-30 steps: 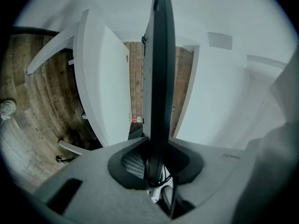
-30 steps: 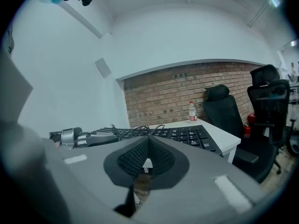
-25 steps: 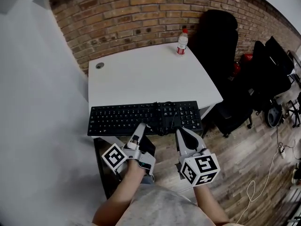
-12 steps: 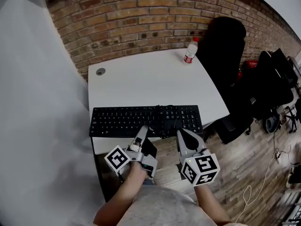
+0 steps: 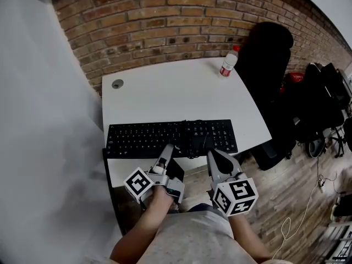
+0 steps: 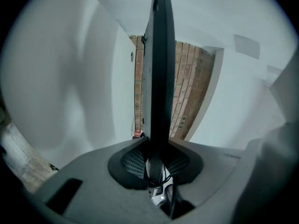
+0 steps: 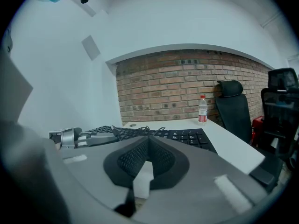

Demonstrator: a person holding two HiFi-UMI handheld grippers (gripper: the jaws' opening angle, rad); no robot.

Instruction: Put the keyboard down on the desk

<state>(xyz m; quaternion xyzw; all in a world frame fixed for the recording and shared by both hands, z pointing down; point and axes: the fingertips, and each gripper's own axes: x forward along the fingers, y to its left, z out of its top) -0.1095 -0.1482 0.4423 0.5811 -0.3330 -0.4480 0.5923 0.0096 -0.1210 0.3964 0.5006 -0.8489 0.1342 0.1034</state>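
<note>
We've carried keyboard (image 5: 170,138) farther onto desk (image 5: 165,92). Left gripper (image 5: 166,152) still clamps its near edge; right gripper (image 5: 212,155) pinched together, empty. We judge set-down almost done.

Keyboard (image 6: 159,55) far end past the left gripper view's top edge

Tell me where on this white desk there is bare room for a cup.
The widest bare patch of the desk lies between the keyboard and the brick wall, bordered by the round hole at far left and the bottle at far right. The near edge is crowded: the keyboard spans most of it, with the left gripper clamped on it.
</note>
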